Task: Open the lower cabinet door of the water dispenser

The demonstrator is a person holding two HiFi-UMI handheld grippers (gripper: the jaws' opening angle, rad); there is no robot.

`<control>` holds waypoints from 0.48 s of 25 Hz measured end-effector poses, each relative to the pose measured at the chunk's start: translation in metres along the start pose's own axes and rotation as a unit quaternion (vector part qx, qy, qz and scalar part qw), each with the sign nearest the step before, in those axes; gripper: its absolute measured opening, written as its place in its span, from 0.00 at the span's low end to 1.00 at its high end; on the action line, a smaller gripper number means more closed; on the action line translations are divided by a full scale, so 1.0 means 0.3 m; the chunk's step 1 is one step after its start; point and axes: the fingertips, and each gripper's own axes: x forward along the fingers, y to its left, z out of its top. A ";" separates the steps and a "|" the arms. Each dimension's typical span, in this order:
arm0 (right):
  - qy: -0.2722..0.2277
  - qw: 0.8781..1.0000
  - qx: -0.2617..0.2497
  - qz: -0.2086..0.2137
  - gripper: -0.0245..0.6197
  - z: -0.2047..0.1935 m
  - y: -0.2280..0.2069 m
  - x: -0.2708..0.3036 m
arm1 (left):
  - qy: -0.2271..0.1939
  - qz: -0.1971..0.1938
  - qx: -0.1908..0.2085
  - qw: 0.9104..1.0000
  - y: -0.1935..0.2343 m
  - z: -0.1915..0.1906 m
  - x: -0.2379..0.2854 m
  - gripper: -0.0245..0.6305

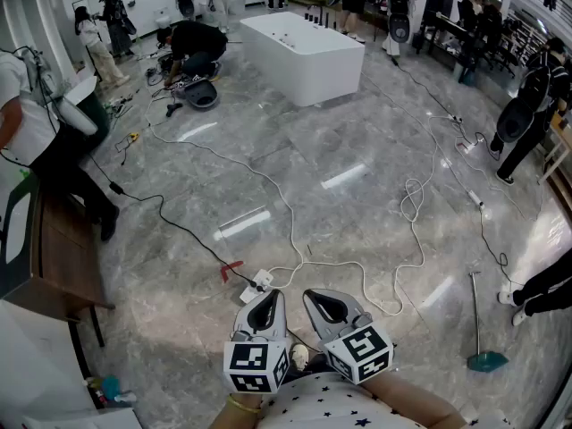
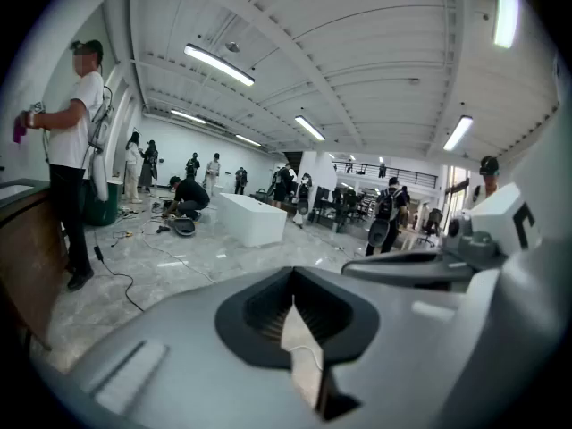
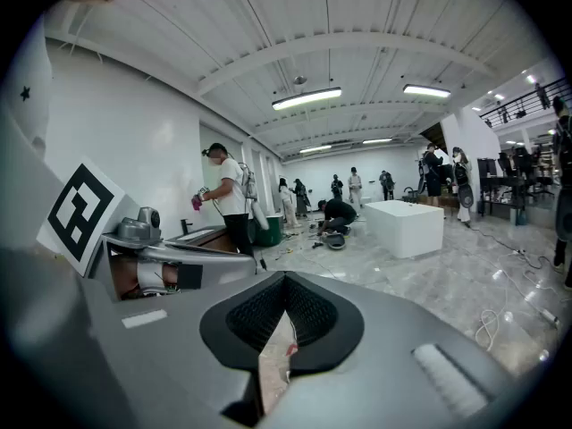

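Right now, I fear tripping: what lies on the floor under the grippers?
Just ahead of the left gripper and right gripper lie a white power strip and cables. The floor directly beneath is covered by them.

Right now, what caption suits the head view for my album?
Both shut and empty, the left gripper and right gripper hover over a floor strewn with cables.

Bottom centre of the head view: left gripper [image 1: 267, 300] and right gripper [image 1: 319, 298] side by side, close together. Just above them, power strip [image 1: 259, 282] on the floor [image 1: 357, 141], cables [image 1: 288, 208] trailing toward upper left. Upper centre: plinth [image 1: 304, 52], crouching person [image 1: 195, 47] to its left. Left edge: wooden counter [image 1: 58, 253], standing person [image 1: 36, 123] just above it. Lower right: long-handled floor tool [image 1: 487, 360] on the floor.
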 end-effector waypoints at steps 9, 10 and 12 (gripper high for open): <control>0.030 0.994 -0.034 0.099 0.04 -0.012 0.279 0.186 | -0.022 0.105 -0.051 0.993 0.295 -0.046 -0.204 0.05; 0.034 0.992 -0.041 0.114 0.04 -0.014 0.326 0.207 | -0.026 0.120 -0.058 0.991 0.334 -0.056 -0.243 0.05; 0.042 0.987 -0.055 0.144 0.04 -0.020 0.431 0.244 | -0.032 0.151 -0.074 0.985 0.412 -0.081 -0.333 0.05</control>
